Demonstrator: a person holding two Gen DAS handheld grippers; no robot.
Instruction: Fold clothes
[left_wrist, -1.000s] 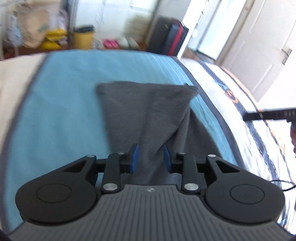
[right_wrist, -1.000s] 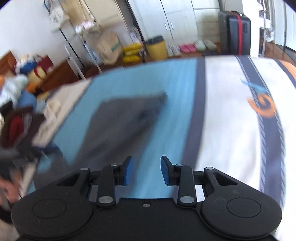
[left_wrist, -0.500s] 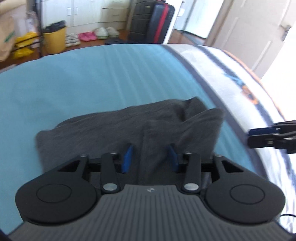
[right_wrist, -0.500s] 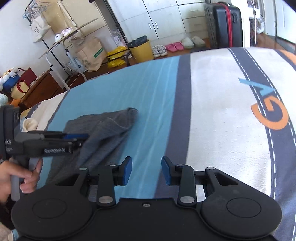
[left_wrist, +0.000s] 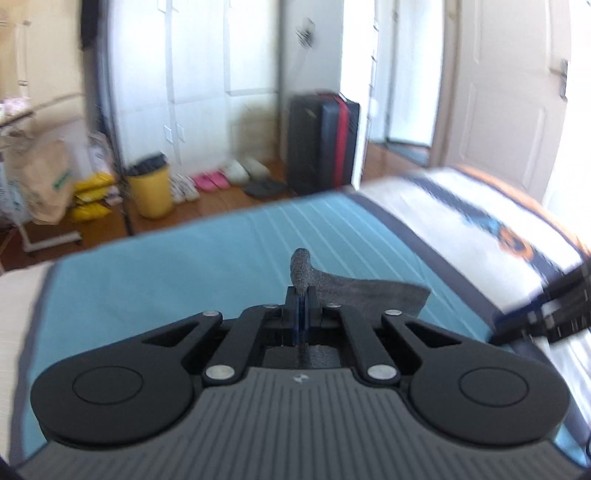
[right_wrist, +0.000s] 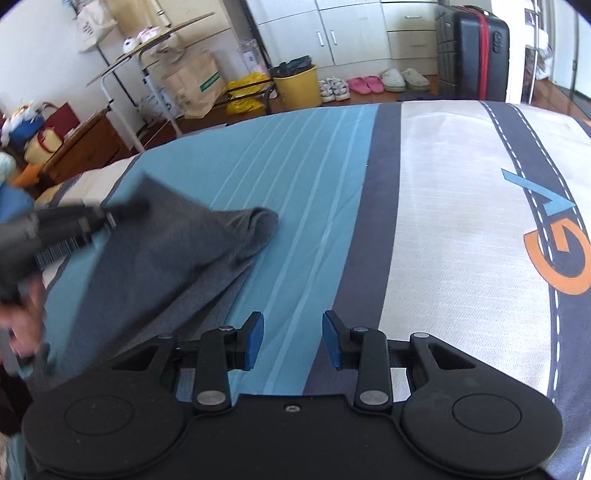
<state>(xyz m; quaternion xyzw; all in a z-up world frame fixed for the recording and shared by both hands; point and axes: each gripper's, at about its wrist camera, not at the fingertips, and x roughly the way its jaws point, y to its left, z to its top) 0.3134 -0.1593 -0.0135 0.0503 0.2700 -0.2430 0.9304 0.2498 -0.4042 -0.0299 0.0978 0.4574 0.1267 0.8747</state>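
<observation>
On the bed (right_wrist: 443, 206), blue-striped side: left gripper (left_wrist: 302, 295) jaws closed tight on a pinch of the grey garment (right_wrist: 177, 251), a nub of fabric poking above them. Rest of the garment drapes down to the cover, probably partly lifted; view is blurred. Right gripper (right_wrist: 291, 338) jaws wide apart, empty, just right of the garment.

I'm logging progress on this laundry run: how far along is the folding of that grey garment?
Early. Done: the left claw is shut on an edge of the grey garment. In hand: that edge is raised off the bed. Left: the garment lies rumpled, not folded flat, and the right claw is open and empty.
</observation>
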